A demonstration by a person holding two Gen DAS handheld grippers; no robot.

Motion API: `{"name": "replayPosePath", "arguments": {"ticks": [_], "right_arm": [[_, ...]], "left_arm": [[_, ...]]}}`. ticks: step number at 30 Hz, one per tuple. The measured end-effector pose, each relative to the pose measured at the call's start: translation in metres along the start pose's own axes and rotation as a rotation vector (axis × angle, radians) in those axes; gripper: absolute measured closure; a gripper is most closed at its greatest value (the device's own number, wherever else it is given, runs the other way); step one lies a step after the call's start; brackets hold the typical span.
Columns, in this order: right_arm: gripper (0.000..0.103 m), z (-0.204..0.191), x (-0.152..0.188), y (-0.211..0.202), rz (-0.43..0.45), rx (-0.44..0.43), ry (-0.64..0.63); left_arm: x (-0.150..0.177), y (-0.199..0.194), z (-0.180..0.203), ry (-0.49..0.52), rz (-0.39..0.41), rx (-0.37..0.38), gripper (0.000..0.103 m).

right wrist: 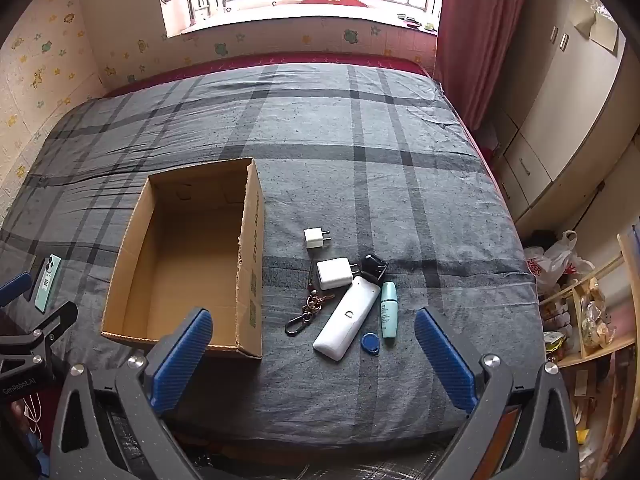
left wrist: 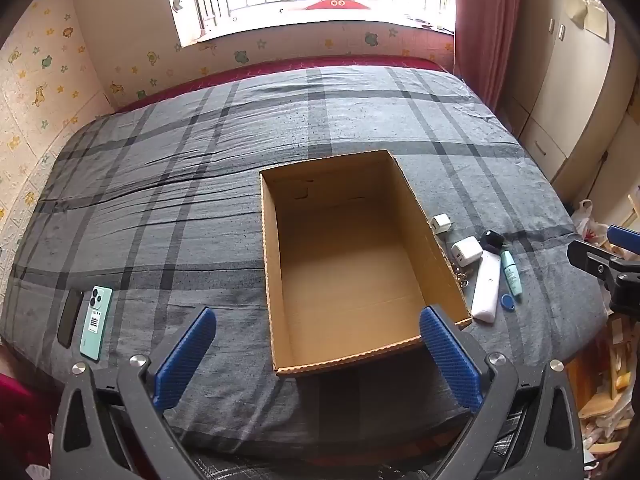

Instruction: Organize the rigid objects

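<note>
An open cardboard box (left wrist: 276, 264) (right wrist: 252, 240) lies on the grey plaid bed, nothing inside it. Right of it sits a cluster: a small white plug (right wrist: 315, 238), a larger white charger (right wrist: 334, 273), a black case (right wrist: 374, 266), a white remote (right wrist: 347, 317), a teal tube (right wrist: 388, 309), a blue fob (right wrist: 370, 339) and a keyring (right wrist: 308, 312). Left of the box lie a mint phone (left wrist: 94, 322) and a black phone (left wrist: 70, 317). My left gripper (left wrist: 318, 346) hovers open over the box's near edge. My right gripper (right wrist: 314, 350) hovers open just short of the remote.
The bed (right wrist: 360, 140) fills both views, with a window wall behind. Cupboards (right wrist: 560, 120) and cluttered shelves (right wrist: 592, 320) stand off its right side. A red curtain (right wrist: 476, 20) hangs at the far right corner. Each gripper's edge shows in the other's view.
</note>
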State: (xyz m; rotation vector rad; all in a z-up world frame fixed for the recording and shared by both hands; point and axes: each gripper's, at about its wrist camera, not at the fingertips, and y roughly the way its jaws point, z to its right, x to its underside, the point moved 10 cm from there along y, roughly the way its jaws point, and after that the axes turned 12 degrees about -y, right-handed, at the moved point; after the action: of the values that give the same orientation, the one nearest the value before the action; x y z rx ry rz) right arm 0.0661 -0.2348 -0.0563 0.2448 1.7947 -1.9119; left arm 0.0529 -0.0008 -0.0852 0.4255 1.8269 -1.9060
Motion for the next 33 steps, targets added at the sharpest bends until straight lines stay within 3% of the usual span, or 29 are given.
{"name": "replayPosePath", "arguments": {"ticks": [33], "right_arm": [[0.000,0.0006,-0.0039,-0.0059,0.025,0.012,-0.009]], "left_arm": [[-0.0036,-0.0016,-0.0033,-0.004,0.009,0.001,0.000]]}}
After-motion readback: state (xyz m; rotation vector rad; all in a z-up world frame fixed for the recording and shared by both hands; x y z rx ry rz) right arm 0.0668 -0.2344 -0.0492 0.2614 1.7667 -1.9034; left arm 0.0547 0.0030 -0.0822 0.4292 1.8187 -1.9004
